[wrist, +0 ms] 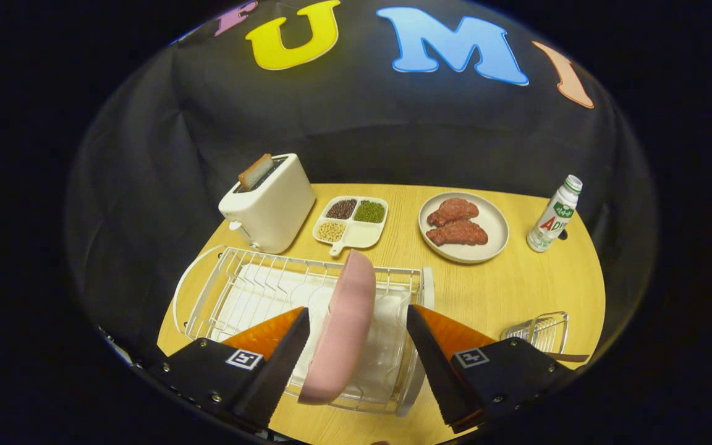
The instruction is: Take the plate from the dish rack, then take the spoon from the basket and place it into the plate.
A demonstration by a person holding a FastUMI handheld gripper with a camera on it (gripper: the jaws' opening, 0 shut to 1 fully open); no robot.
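The gripper (357, 364) hung above the near end of a white wire dish rack (238, 290) on a round, light wooden table (517, 290). Its two fingers were spread wide apart, and between them stood a pale pink, round plate (342, 334), set on edge in the rack and leaning slightly. The left finger lay just beside the plate's rim; whether it touched could not be told. The right finger stood clearly apart from the plate.

Just to the right of the right finger sat a small wire basket (538, 330), with a dark brown handle (569, 357), seemingly that of the spoon, jutting from it.

Beyond the rack, ahead and to the left, stood a cream-white toaster (269, 207) with a slice of toast (255, 171) in its slot. Straight ahead lay a white sectioned dish (351, 222) holding dark, green and pale beans. Further right rested a beige round plate (464, 227) carrying two reddish-brown meat pieces (455, 222), and beyond that a small white bottle with a green cap (554, 215).
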